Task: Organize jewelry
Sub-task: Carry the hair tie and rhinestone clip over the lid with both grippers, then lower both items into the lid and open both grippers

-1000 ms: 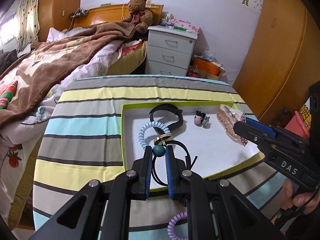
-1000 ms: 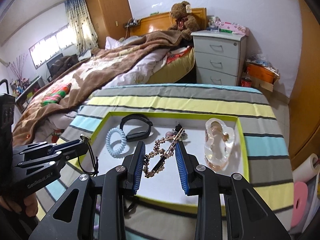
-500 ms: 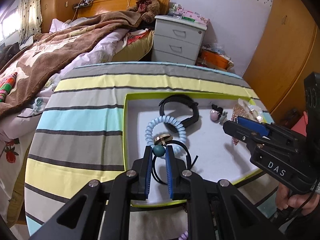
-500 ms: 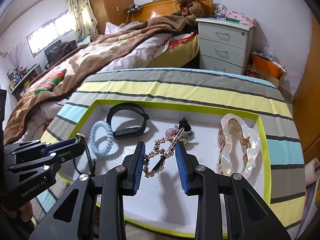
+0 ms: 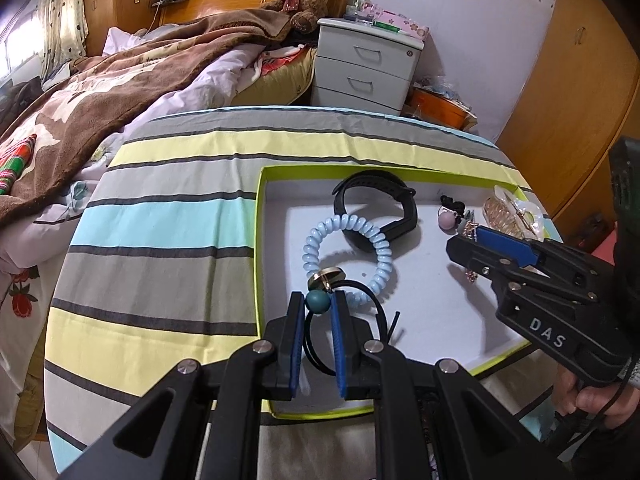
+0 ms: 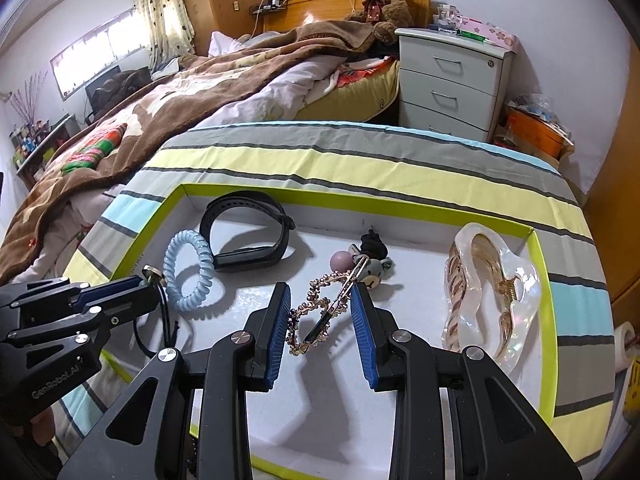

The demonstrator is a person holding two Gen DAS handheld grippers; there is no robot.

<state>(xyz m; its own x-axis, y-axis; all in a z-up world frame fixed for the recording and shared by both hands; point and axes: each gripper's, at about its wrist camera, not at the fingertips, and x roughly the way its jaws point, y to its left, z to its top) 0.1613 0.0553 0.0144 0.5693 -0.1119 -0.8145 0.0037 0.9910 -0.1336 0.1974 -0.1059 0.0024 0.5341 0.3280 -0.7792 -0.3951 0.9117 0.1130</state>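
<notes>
Striped counter [image 5: 168, 240] under me, carrying a green-rimmed white tray [image 6: 404, 200]. In the tray, from my right: clear claw clip [image 6: 492, 292]; black wristband [image 6: 244, 236] at the far left corner; pale blue coil tie [image 5: 348, 256] just in front of it, overlapping the band in my left view; small bear-and-ball hair tie [image 6: 368, 268] mid-tray. My left gripper [image 5: 318, 306] has its fingers nearly closed, pinching a teal bead [image 5: 318, 301] on a black elastic cord [image 5: 376, 304] over the tray's near left. My right gripper [image 6: 320, 320] holds its fingers partly open, either side of a beaded gold hair clip [image 6: 324, 304]; contact I cannot tell.
</notes>
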